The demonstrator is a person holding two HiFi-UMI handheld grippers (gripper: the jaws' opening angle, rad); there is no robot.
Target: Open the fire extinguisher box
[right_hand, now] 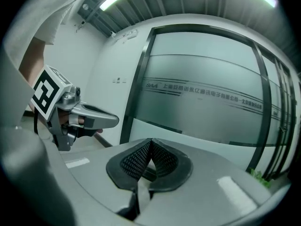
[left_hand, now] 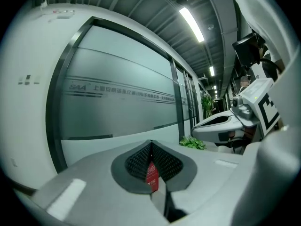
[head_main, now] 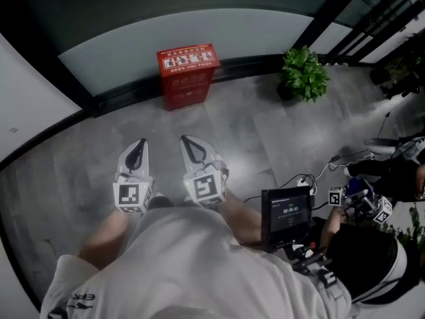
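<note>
Your left gripper is clenched on nothing: the tips meet, and the narrow slit lower down between its ribbed pads shows only a thin red strip of the fire extinguisher box far beyond them. Your right gripper is closed tip to tip as well and holds nothing. In the head view you carry both side by side close to your body, above the grey floor, touching neither it nor each other, with their noses aimed towards the box. The box stands on the floor against the foot of the frosted glass wall, well apart from both grippers. A potted plant stands to its right. Its white print is too small to read, and no door seam or latch can be made out. At the right edge another person with a small monitor is partly cut off by the frame.
</note>
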